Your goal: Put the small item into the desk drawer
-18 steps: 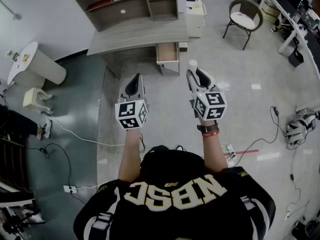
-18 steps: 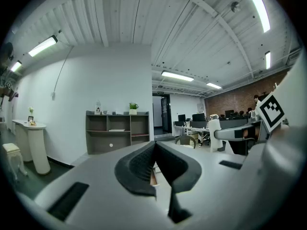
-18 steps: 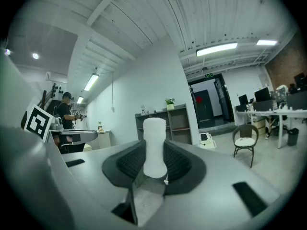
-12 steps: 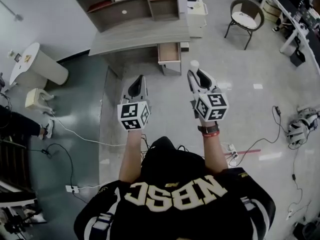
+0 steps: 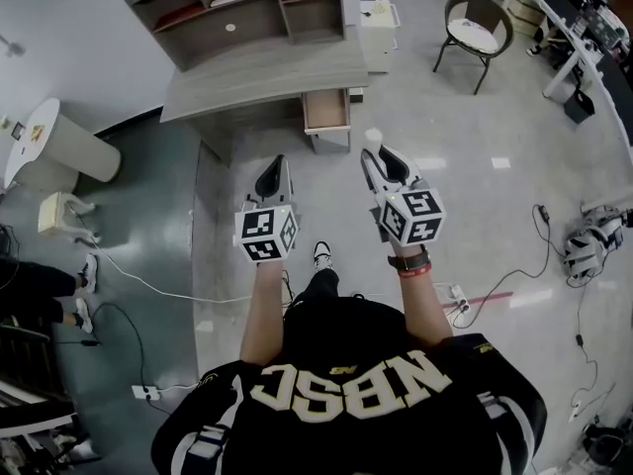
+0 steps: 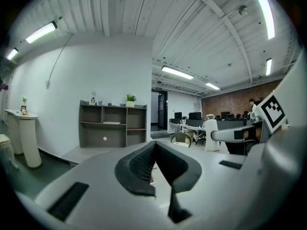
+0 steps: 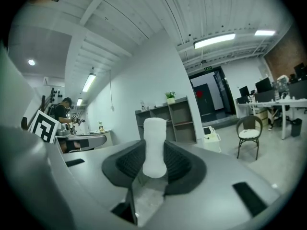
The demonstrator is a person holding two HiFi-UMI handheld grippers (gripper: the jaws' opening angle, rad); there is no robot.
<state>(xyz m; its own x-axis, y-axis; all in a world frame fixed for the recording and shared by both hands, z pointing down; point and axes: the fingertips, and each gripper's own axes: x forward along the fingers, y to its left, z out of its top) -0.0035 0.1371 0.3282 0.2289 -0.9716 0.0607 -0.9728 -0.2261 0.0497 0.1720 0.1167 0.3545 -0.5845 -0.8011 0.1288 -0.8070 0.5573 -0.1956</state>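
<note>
Right hand-held gripper [image 5: 375, 158] clasps the white item [image 5: 373, 139]; hold firm until it's over the bench's [image 5: 267, 72] open drawer [image 5: 326, 110], then release.

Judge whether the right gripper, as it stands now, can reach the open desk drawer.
Probably not from here. The right gripper, shut on the white item, is well short of the open drawer, with bare floor between them. Nothing blocks the way, so stepping closer should do.
</note>
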